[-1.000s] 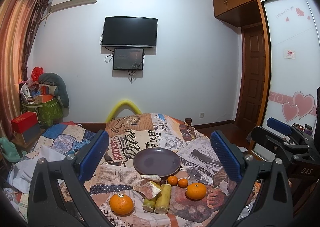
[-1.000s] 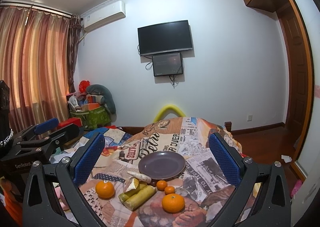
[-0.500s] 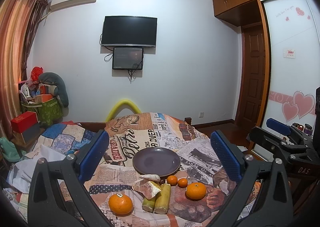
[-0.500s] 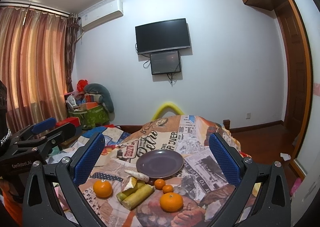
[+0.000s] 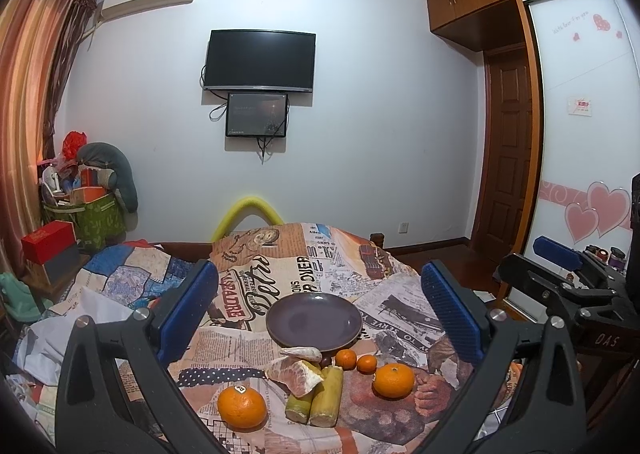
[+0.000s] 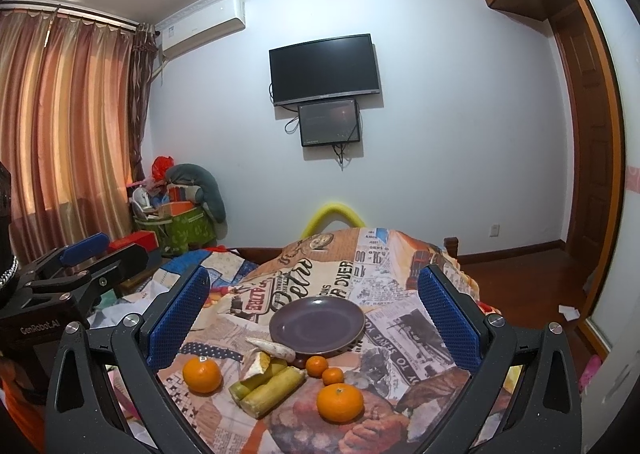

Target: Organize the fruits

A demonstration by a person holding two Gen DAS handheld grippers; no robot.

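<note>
Room: bedroom with a pale wall, a dark television [image 5: 259, 60] mounted on it, curtains at the left, and a newspaper-print cloth [image 5: 276, 278] spread over the surface that carried everything; whether a table or a bed lay under the cloth could not be told.
Plate: purple plate [image 5: 314, 320] sat bare on the cloth, at the far side of the fruit.
Small fruit: two small oranges [image 5: 345, 358] lay side by side just in front of the plate's near rim.
Peeled pieces: a pale wedge [image 5: 302, 353] touched the plate's rim, with a peeled citrus chunk [image 5: 293, 374] just nearer.
Cane: two sugarcane pieces [image 5: 327, 397] lay together, long axis running roughly from the viewer toward the plate in the left view, slanted up to the right in the right view.
Large oranges: stickered orange [image 5: 241, 406] lay left of the cane; the other large orange [image 6: 340, 402] lay right of it.
Left tongs [image 5: 318, 314]: spread wide, holding nothing, raised above and short of the fruit.
Right tongs [image 6: 312, 318]: likewise wide and empty, hanging level with the other.
Key relation: all fruit lay ahead of and below both tongs; the right-side orange seemed nearer the right tongs, the stickered one nearer the left.
Judged progress: nothing sat on the plate, so sorting looked unstarted.
</note>
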